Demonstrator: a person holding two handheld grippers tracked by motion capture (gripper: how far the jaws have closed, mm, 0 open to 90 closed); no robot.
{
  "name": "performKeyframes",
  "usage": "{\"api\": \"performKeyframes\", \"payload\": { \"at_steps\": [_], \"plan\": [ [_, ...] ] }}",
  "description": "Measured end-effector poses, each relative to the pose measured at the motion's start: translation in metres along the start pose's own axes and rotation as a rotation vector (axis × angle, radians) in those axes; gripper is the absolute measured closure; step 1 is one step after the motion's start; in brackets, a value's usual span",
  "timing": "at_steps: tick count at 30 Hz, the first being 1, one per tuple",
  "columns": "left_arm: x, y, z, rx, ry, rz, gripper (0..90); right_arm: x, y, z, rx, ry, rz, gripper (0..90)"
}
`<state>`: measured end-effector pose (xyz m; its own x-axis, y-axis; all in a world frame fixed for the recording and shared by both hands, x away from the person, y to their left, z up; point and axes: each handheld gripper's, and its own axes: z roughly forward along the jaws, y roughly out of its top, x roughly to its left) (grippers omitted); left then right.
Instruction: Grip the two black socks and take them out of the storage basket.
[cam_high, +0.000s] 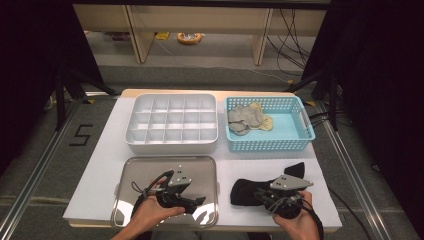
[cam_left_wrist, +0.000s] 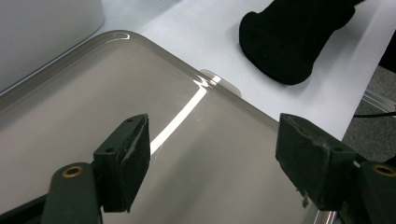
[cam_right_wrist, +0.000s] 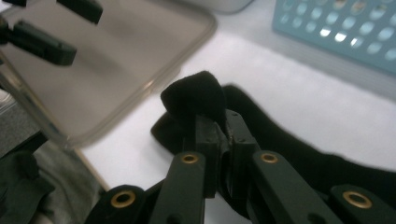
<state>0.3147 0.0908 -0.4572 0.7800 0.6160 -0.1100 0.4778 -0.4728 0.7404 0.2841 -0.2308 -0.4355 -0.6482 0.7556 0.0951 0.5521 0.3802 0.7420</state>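
Two tools here: the right tool (cam_right_wrist: 223, 135) is pinched tight on a fold of the black sock (cam_right_wrist: 196, 100), which lies on the white table (cam_high: 250, 160) beside the steel tray (cam_high: 127, 172). The left tool (cam_left_wrist: 212, 161) hangs wide over that tray, holding nothing.

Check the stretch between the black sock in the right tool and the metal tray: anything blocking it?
Nothing visible. The right tool pinches the black sock beside the metal tray; only bare white table lies between.
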Motion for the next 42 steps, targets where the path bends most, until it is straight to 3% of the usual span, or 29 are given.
{"api": "performKeyframes", "payload": {
  "at_steps": [2, 5, 6, 9, 11, 15, 16, 19, 20, 21, 24, 25, 26, 27, 29, 31, 32, 33, 34, 35, 36, 38, 39, 41, 42],
  "plan": [
    [0.0, 0.0, 0.001, 0.006, -0.006, 0.014, 26.0, 0.001, -0.006, 0.001, 0.017, 0.01, 0.0, 86.7],
    [-0.002, -0.001, 0.003, 0.008, -0.006, -0.009, 26.2, 0.004, -0.016, 0.003, 0.04, 0.029, 0.023, 86.2],
    [-0.002, -0.001, 0.003, 0.009, -0.014, 0.005, 26.2, 0.004, -0.018, 0.003, 0.051, 0.033, 0.032, 86.0],
    [-0.003, 0.0, 0.003, 0.008, -0.03, -0.001, 26.4, 0.006, -0.025, 0.003, 0.068, 0.031, 0.013, 81.6],
    [-0.004, 0.0, 0.004, 0.011, -0.024, 0.002, 26.6, 0.006, -0.028, 0.001, 0.085, 0.038, 0.023, 78.3],
    [-0.009, 0.0, 0.007, 0.016, -0.055, -0.006, 27.1, 0.004, -0.032, -0.005, 0.098, 0.044, 0.065, 71.2],
    [-0.01, 0.001, 0.007, 0.017, -0.058, 0.0, 27.2, 0.002, -0.032, -0.006, 0.083, 0.04, 0.044, 70.9],
    [-0.014, 0.002, 0.01, 0.017, -0.077, -0.002, 27.8, 0.0, -0.033, -0.014, 0.099, 0.046, 0.072, 65.8],
    [-0.016, 0.003, 0.011, 0.019, -0.084, -0.001, 28.1, 0.002, -0.034, -0.016, 0.093, 0.049, 0.107, 65.1],
    [-0.017, 0.004, 0.011, 0.019, -0.088, 0.007, 28.3, -0.003, -0.035, -0.017, 0.096, 0.062, 0.075, 62.9],
    [-0.019, 0.005, 0.013, 0.022, -0.099, 0.005, 28.5, -0.004, -0.036, -0.022, 0.093, 0.059, 0.081, 59.2],
    [-0.02, 0.006, 0.014, 0.006, -0.103, -0.02, 28.6, -0.004, -0.036, -0.025, 0.091, 0.069, 0.102, 57.8],
    [-0.019, 0.007, 0.013, 0.017, -0.109, -0.008, 28.8, -0.005, -0.036, -0.027, 0.065, 0.075, 0.108, 56.2],
    [-0.02, 0.008, 0.015, 0.008, -0.11, -0.021, 28.9, -0.005, -0.035, -0.03, 0.049, 0.086, 0.131, 55.0],
    [-0.022, 0.009, 0.015, 0.005, -0.126, -0.017, 29.1, -0.008, -0.033, -0.035, 0.034, 0.07, 0.103, 54.4],
    [-0.025, 0.011, 0.017, 0.007, -0.14, -0.02, 29.3, -0.009, -0.032, -0.036, 0.025, 0.096, 0.123, 52.5],
    [-0.027, 0.011, 0.019, 0.008, -0.147, -0.025, 29.4, -0.01, -0.031, -0.037, 0.025, 0.082, 0.124, 52.5],
    [-0.028, 0.012, 0.02, 0.014, -0.15, -0.019, 29.8, -0.009, -0.03, -0.041, 0.03, 0.069, 0.166, 52.7],
    [-0.03, 0.012, 0.022, 0.019, -0.151, -0.013, 30.3, -0.015, -0.03, -0.041, 0.014, 0.068, 0.139, 52.9],
    [-0.033, 0.013, 0.024, 0.025, -0.162, -0.004, 30.8, -0.018, -0.029, -0.045, 0.011, 0.036, 0.169, 53.1],
    [-0.036, 0.014, 0.026, 0.026, -0.166, -0.007, 31.2, -0.028, -0.028, -0.048, -0.004, -0.024, 0.143, 53.4],
    [-0.042, 0.016, 0.031, 0.04, -0.18, 0.012, 33.1, -0.041, -0.026, -0.055, 0.003, -0.108, 0.159, 53.5],
    [-0.046, 0.017, 0.033, 0.037, -0.186, 0.011, 34.6, -0.048, -0.026, -0.059, 0.006, -0.134, 0.186, 53.7],
    [-0.051, 0.021, 0.038, 0.042, -0.195, 0.021, 36.1, -0.066, -0.026, -0.062, 0.006, -0.192, 0.159, 53.7],
    [-0.055, 0.023, 0.04, 0.041, -0.201, 0.013, 36.6, -0.071, -0.027, -0.062, 0.015, -0.203, 0.177, 53.8]
  ]
}}
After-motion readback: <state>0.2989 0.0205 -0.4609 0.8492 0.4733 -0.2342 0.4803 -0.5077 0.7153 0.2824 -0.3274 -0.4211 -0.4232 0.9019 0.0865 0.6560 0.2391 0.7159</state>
